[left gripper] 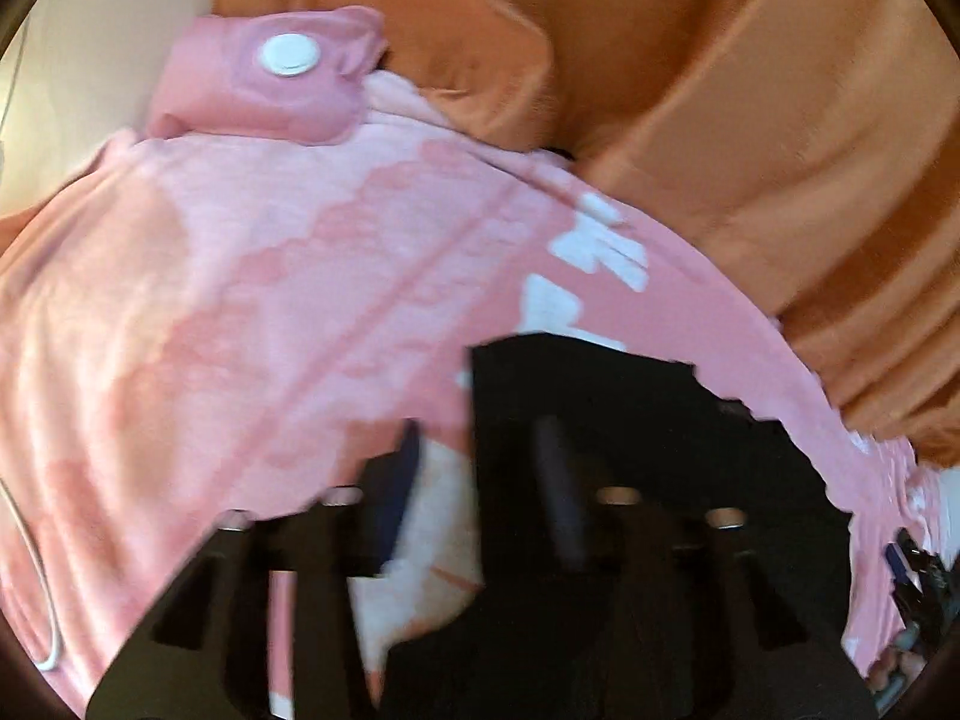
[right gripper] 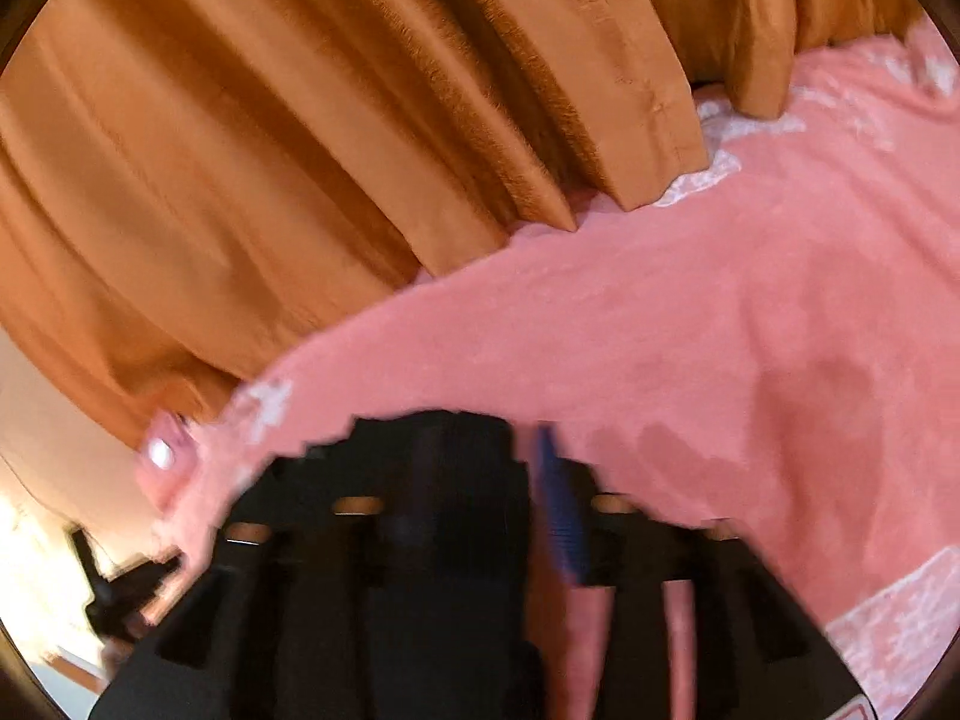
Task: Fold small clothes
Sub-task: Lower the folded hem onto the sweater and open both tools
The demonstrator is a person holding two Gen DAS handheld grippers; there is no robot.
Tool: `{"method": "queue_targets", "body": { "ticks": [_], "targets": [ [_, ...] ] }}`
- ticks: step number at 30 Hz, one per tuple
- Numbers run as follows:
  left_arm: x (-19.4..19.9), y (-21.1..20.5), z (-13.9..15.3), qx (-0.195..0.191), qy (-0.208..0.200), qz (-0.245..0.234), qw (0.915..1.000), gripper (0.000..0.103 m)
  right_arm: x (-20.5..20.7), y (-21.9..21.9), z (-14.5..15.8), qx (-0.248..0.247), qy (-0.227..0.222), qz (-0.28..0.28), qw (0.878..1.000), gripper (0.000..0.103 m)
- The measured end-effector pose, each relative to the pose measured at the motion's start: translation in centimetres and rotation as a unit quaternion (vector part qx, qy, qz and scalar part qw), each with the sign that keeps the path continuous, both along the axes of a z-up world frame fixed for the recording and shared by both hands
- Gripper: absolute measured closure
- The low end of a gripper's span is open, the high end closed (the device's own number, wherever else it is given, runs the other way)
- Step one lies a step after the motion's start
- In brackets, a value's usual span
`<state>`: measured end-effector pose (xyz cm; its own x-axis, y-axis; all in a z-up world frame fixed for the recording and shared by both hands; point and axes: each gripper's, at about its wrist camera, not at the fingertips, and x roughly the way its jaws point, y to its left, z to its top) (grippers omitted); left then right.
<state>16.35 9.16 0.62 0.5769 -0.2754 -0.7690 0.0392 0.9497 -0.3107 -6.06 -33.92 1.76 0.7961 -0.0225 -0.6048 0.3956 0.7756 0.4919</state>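
Note:
A black garment [left gripper: 630, 396] with a zigzag edge lies on the pink patterned bedspread [left gripper: 240, 276], right in front of my left gripper [left gripper: 480, 438]. That gripper's jaws stand apart; the blue-padded left finger is over pink cloth and the dark right finger is over the black fabric, with no pad pressing on it. In the right wrist view the same black garment [right gripper: 432, 450] lies under my right gripper [right gripper: 489, 444], also open, its blue pad [right gripper: 561, 516] beside the cloth's right edge. Both views are blurred.
Orange curtains [left gripper: 750, 120] [right gripper: 270, 150] hang along the bed's far side. A pink pillow-like piece with a white round disc [left gripper: 289, 55] lies at the bed's end. A white cable [left gripper: 51, 630] runs at the lower left. Dark gear [right gripper: 120, 594] shows beyond the bed's edge.

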Motion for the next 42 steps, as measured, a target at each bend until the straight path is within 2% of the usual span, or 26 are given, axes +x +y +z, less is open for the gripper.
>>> {"method": "queue_targets", "body": {
  "ticks": [2,4,6,7,8,9,10,11,13,14,17,20,23,25,28,32,34,36,37,38,39,41,42],
  "targets": [
    [0.3,-1.7,0.0,0.005,0.005,-0.026,0.9996,0.049,1.4,0.7,-0.7,-0.002,0.035,0.02,0.999,0.048],
    [0.4,-3.6,-0.6,0.017,0.015,-0.05,0.9985,0.049,3.0,1.7,-1.4,-0.01,0.054,0.049,0.997,0.048],
    [0.7,-4.6,-1.7,0.031,0.038,-0.064,0.9968,0.052,4.2,2.8,-1.8,-0.031,0.073,0.065,0.995,0.049],
    [0.8,-4.7,-2.5,0.033,0.054,-0.063,0.996,0.06,4.5,3.1,-2.1,-0.039,0.082,0.066,0.994,0.051],
    [1.1,-4.5,-3.0,0.029,0.065,-0.06,0.9957,0.074,4.8,3.5,-2.3,-0.048,0.092,0.068,0.992,0.058],
    [1.2,-4.2,-3.3,0.024,0.07,-0.054,0.9958,0.083,5.1,3.9,-2.5,-0.057,0.103,0.073,0.99,0.075],
    [1.4,-3.7,-3.2,0.013,0.068,-0.049,0.9964,0.101,5.2,4.1,-2.7,-0.063,0.109,0.075,0.989,0.086],
    [1.5,-3.3,-3.1,0.005,0.068,-0.048,0.9965,0.101,4.9,4.2,-2.5,-0.066,0.104,0.077,0.989,0.098],
    [1.3,-2.7,-2.3,-0.016,0.055,-0.043,0.9974,0.101,4.3,4.6,-1.5,-0.076,0.08,0.074,0.991,0.099],
    [1.2,-2.7,-1.8,-0.017,0.044,-0.043,0.998,0.101,3.9,4.7,-0.7,-0.076,0.063,0.075,0.992,0.099],
    [0.6,-3.1,0.6,-0.014,-0.009,-0.04,0.9991,0.101,2.4,4.9,2.2,-0.066,-0.03,0.075,0.995,0.099],
    [1.7,-2.9,2.3,-0.016,-0.039,-0.022,0.9989,0.101,2.4,4.5,3.9,-0.074,-0.074,0.067,0.992,0.099],
    [3.7,-1.9,1.4,-0.014,-0.025,0.001,0.9996,0.101,4.2,2.7,2.9,-0.06,-0.061,0.055,0.995,0.099],
    [5.3,-1.4,-0.6,-0.01,0.001,0.016,0.9998,0.101,5.9,1.1,0.5,-0.039,-0.025,0.049,0.998,0.099],
    [6.7,-1.7,-3.9,0.005,0.039,0.021,0.999,0.101,7.8,0.3,-2.5,-0.04,0.03,0.051,0.997,0.099],
    [6.5,-2.9,-4.0,0.049,0.017,0.001,0.9986,0.101,9.2,0.1,-4.8,-0.039,0.063,0.055,0.996,0.1],
    [6.5,-2.4,-4.2,0.036,0.022,0.003,0.9991,0.099,9.4,0.1,-4.8,-0.037,0.065,0.053,0.996,0.099],
    [6.2,-2.0,-3.8,0.029,0.025,0.014,0.9992,0.097,8.8,0.6,-3.4,-0.054,0.068,0.031,0.996,0.098],
    [5.6,-1.9,-3.1,0.027,0.021,0.021,0.9992,0.097,8.1,1.3,-2.0,-0.083,0.066,0.016,0.994,0.095],
    [4.9,-1.8,-2.3,0.024,0.014,0.022,0.9994,0.097,6.9,2.6,-0.4,-0.114,0.053,0.011,0.992,0.086],
    [4.1,-1.8,-1.4,0.02,0.004,0.019,0.9996,0.096,6.2,3.5,0.5,-0.123,0.047,0.018,0.991,0.077],
    [1.6,-2.3,0.2,0.015,-0.007,-0.009,0.9998,0.085,4.3,6.0,1.0,-0.112,0.048,0.059,0.991,0.065],
    [0.3,-2.9,0.8,0.015,-0.01,-0.027,0.9995,0.082,3.9,6.9,0.6,-0.102,0.057,0.076,0.99,0.065]
  ]
}}
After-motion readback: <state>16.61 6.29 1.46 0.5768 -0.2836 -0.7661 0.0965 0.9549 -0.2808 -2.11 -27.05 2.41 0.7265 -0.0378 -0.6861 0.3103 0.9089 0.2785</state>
